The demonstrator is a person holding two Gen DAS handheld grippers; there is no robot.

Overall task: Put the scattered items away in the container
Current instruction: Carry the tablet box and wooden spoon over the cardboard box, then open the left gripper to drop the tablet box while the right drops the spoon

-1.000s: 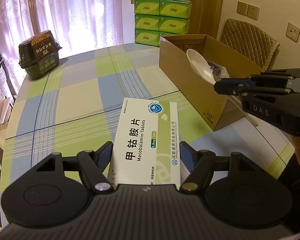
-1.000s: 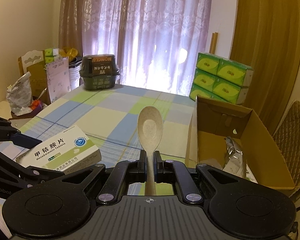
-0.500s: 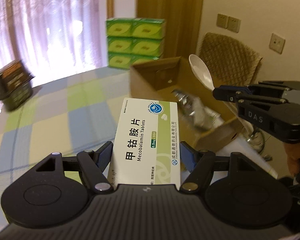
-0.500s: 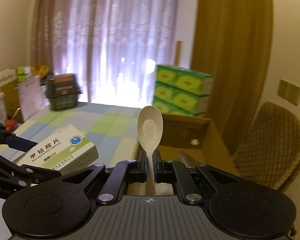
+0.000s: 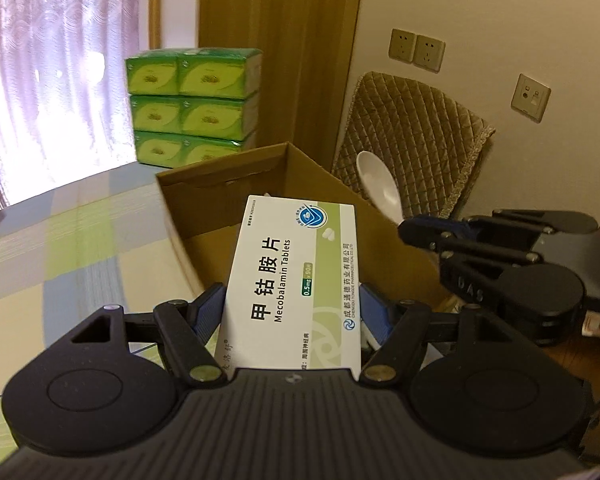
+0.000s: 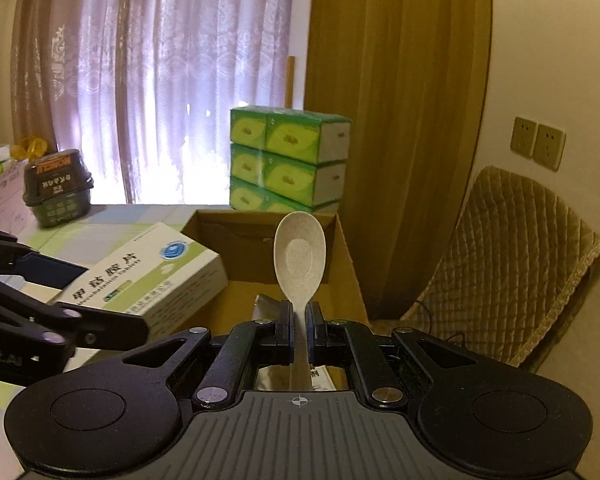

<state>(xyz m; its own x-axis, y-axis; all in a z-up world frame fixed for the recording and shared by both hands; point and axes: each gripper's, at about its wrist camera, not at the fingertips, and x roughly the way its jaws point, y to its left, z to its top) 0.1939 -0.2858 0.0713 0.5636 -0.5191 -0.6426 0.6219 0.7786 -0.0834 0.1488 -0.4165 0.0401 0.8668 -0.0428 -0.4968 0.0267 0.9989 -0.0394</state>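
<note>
Left hand-held gripper (image 5: 292, 312) clamped across the sides of a flat tablet box (image 5: 296, 284); right hand-held gripper (image 6: 299, 330) pinched tight on the thin handle of a spoon (image 6: 299, 258). Both held above the open cardboard box (image 6: 342, 256), neither yet inside. Crowded close over one opening: likely risk of knocking together, or of catching the thin cardboard wall. Slick printed card, liable to slide or dent if squeezed. Smooth, speckled, hard-looking spoon, gripped only at a narrow stem, apt to pivot. Something crinkled and silvery already lying in the bottom. Checked cloth on the counter (image 5: 60, 248) beside it.
</note>
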